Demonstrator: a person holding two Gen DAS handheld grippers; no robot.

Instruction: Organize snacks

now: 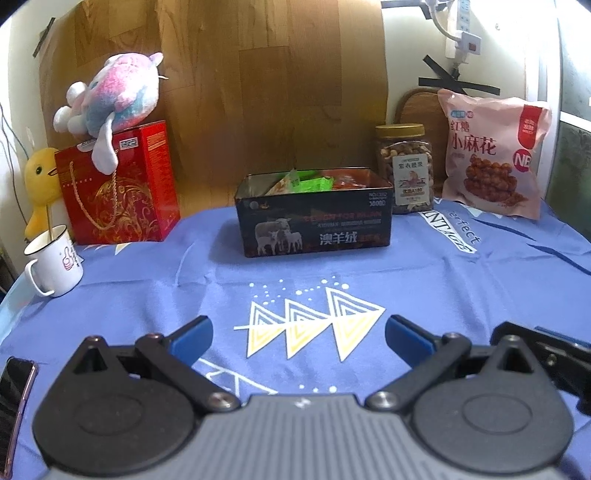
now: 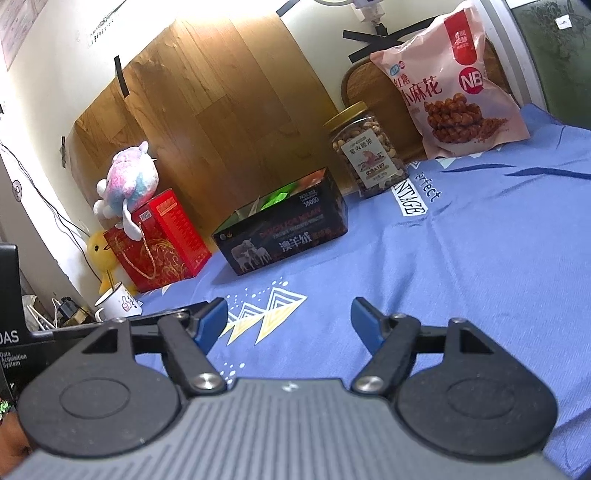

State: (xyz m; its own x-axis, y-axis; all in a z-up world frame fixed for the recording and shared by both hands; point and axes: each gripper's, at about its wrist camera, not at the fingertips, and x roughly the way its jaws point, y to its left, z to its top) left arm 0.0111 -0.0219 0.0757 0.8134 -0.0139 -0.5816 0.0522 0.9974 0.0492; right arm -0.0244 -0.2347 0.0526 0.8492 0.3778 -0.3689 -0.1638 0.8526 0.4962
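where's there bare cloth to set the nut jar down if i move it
The widest bare patch is the blue cloth in front of the black tin, out to both open grippers. The back row is crowded: red box, tin, nut jar, pink bag.

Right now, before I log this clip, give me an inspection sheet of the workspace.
Surface: blue printed cloth, bare in front of both grippers.
Job's things: open black tin holding snack packets; nut jar, lid on, to its right; pink snack bag leaning upright behind.
Clutter: red gift box with plush toy on top, yellow duck, white mug, phone at the left edge.
Grippers: left gripper open, empty; right gripper open, empty.
Cables: power strip taped to the wall; thin wires down the left wall.
Surroundings: wood-grain sheet taped behind the tin.
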